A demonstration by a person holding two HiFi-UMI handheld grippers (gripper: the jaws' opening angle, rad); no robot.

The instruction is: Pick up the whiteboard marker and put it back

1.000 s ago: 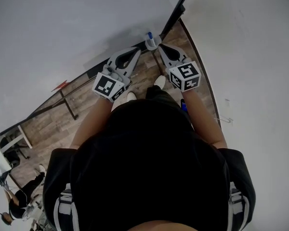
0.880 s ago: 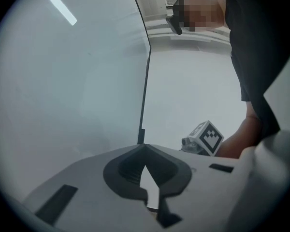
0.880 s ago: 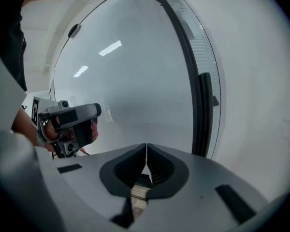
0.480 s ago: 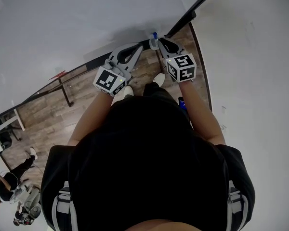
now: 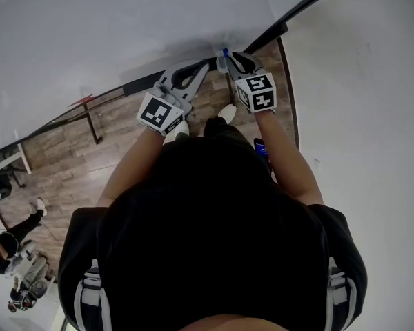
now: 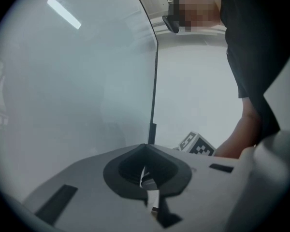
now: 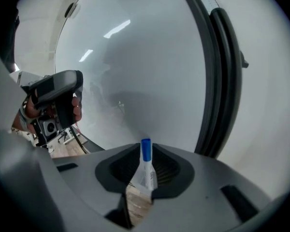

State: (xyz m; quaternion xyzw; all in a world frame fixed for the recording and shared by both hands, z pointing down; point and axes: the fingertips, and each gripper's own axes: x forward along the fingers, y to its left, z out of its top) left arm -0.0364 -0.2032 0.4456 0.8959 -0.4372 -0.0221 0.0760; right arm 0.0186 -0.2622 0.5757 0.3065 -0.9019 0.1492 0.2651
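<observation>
The right gripper (image 5: 228, 58) has come in closer to the bottom corner of the whiteboard (image 5: 110, 33), and its jaws have just been opening. The marker (image 7: 146, 173) stands between them with its blue cap up. There is a gap on one side of it, so the jaws are loose now and do not squeeze it. I cannot tell if the marker sits on a ledge.

I think this is the letting-go step, the end of putting the marker back. Next, the right gripper needs to slide straight back, slowly, so it does not knock the marker over.

The left gripper (image 5: 204, 68) has its jaws together and holds nothing. It is just beside the right one, so there is no room that way. The black frame (image 5: 269, 38) is close on the other side, and the board is in front. The open room is back toward the person, over the wood floor (image 5: 90, 157)
</observation>
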